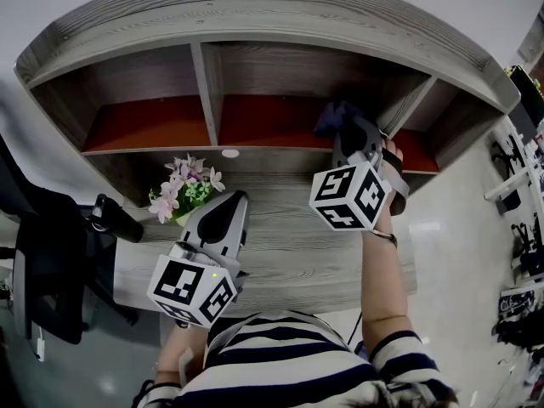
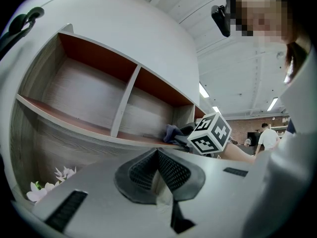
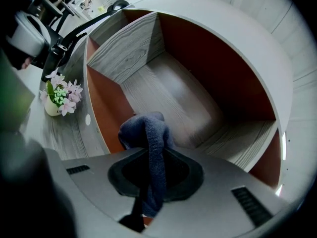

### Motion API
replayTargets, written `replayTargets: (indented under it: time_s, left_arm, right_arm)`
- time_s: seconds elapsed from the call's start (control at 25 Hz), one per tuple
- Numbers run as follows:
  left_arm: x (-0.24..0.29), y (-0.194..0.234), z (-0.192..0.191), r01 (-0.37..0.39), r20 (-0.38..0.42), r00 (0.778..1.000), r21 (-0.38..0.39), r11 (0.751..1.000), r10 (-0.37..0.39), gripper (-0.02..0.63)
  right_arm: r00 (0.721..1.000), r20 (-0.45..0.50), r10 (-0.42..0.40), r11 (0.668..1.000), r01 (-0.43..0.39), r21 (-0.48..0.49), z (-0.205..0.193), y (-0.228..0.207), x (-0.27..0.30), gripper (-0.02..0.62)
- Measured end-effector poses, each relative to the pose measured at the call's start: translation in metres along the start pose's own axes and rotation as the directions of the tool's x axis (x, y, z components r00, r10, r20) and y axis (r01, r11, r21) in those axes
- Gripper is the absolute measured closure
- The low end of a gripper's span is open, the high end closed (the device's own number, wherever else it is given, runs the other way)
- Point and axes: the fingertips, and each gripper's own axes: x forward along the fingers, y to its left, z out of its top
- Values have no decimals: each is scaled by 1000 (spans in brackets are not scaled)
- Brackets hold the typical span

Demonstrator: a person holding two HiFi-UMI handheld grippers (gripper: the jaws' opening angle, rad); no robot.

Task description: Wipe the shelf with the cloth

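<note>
The wooden shelf (image 1: pixel 255 24) has grey walls and a red-brown floor, split by upright dividers. My right gripper (image 1: pixel 353 134) is shut on a dark blue cloth (image 3: pixel 151 148), which bunches out in front of the jaws. It hovers at the front edge of the middle compartment (image 1: pixel 272 117), and the cloth (image 1: pixel 333 117) touches the red-brown floor there. My left gripper (image 1: pixel 223 219) is shut with nothing in it, low over the grey desk and away from the shelf. In the left gripper view the cloth (image 2: pixel 171 132) shows at the shelf's edge beside the right marker cube.
A small vase of pink flowers (image 1: pixel 183 189) stands on the desk (image 1: pixel 297 253) below the shelf, left of my left gripper. A black office chair (image 1: pixel 51 262) sits at the left. A white sticker (image 1: pixel 230 153) marks the shelf's front lip.
</note>
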Motion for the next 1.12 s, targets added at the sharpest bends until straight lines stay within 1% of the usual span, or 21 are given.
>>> replayTargets:
  time_s: [0.12,0.28,0.36,0.48,0.56,0.68,0.92,1.04,1.12]
  left_arm:
    - [-1,0,1,-6,4,1000,-1,1000,6,589]
    - [0,0,3,-12,8,1000,0,1000,12,589]
    - [1,0,4,-13,10,1000,1,1000,13,589]
    - [1,-1,5,-14,15,1000,4,1000,14,589]
    - [1,-2,6,-16,20,1000,6,1000,16,589]
    - [0,0,8,-24,27,999,9,1000,24,589]
    - [-8,10,10,-64,33,997,13,998,63,589]
    - [-16,17,11,-94,36,995,12,996,93,589]
    - [-21,22,12,-115,38,993,14,993,114,589]
  right_arm:
    - [997,68,-40,996,35,76,3,-8,-9,538]
    - [982,167,-88,977,53,204,9,-22,-26,537]
    - [967,226,-118,963,56,265,16,-31,-37,538]
    - [942,305,-142,935,27,353,26,-41,-51,537]
    - [926,344,-153,921,7,390,32,-46,-57,537]
    - [905,394,-158,905,-26,424,43,-51,-62,537]
    - [853,504,-135,880,-131,457,79,-50,-62,537]
    - [813,571,-113,860,-208,466,105,-44,-62,538]
    - [780,619,-97,858,-250,449,124,-38,-61,537]
